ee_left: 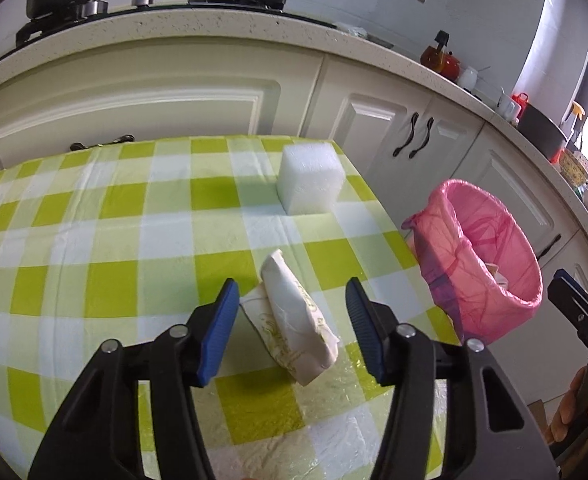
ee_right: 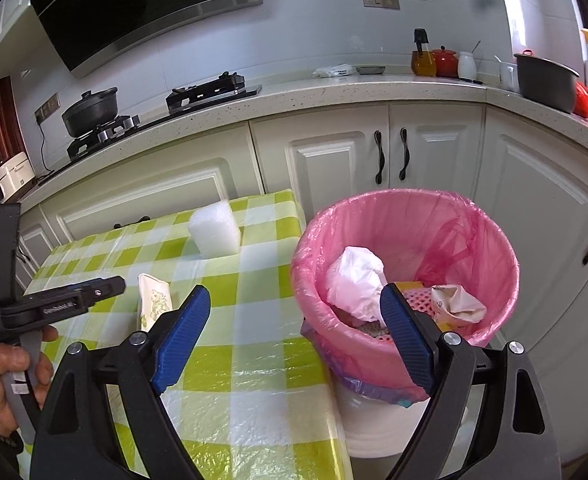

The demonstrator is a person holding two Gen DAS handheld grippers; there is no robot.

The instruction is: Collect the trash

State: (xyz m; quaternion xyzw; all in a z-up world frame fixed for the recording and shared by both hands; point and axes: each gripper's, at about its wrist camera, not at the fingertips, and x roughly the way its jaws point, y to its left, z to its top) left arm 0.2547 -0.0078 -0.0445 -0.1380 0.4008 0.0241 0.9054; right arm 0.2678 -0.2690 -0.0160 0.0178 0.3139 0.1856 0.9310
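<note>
A white tissue packet [ee_left: 294, 320] with a gold print lies on the green-checked tablecloth [ee_left: 113, 240]. My left gripper [ee_left: 291, 308] is open, its blue fingers on either side of the packet, apart from it. The packet also shows in the right wrist view [ee_right: 153, 300]. A white foam block [ee_left: 310, 178] stands farther back near the table's right edge, and shows in the right wrist view [ee_right: 215, 234]. My right gripper [ee_right: 294, 332] is open and empty, above the table's edge beside the bin [ee_right: 406, 264]. The bin has a pink liner and holds crumpled trash.
The bin [ee_left: 482, 256] stands on the floor right of the table. White cabinets [ee_right: 414, 152] and a speckled counter [ee_right: 334, 96] with a stove, a pot and jars run behind. The left gripper's body and the hand holding it [ee_right: 33, 320] show at the right wrist view's left.
</note>
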